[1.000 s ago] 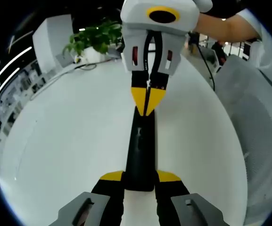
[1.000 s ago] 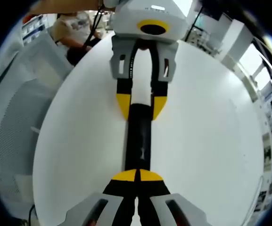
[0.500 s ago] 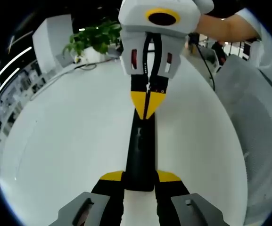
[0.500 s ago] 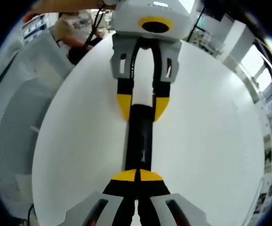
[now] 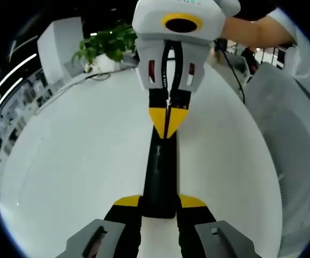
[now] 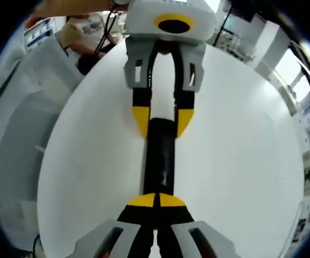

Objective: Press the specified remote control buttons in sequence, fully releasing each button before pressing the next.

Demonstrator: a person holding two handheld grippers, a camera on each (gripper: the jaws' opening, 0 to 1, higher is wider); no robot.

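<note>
A: What is the left gripper view showing you?

B: I'm holding the near end of the remote (image 5: 159, 177) between my left gripper (image 5: 160, 203), the yellow fingertips (image 5: 127, 201) pinching it from both sides on the white table (image 5: 74, 156). Its long axis is running straight ahead from those fingers. At the far end, the right gripper (image 5: 167, 121) is pointing back at me, tips pressed together over the top face.

A: And the right gripper view?

B: Here my right gripper (image 6: 157, 200) is sitting with its fingertips (image 6: 142, 200) closed tight on each other, right above the remote (image 6: 159, 161), which is stretching away from them. Beyond it, the left gripper (image 6: 160, 119) is clamping the other end. I cannot tell whether the tips are touching a button. I judge the right one is the presser, being already over the keys.
</note>
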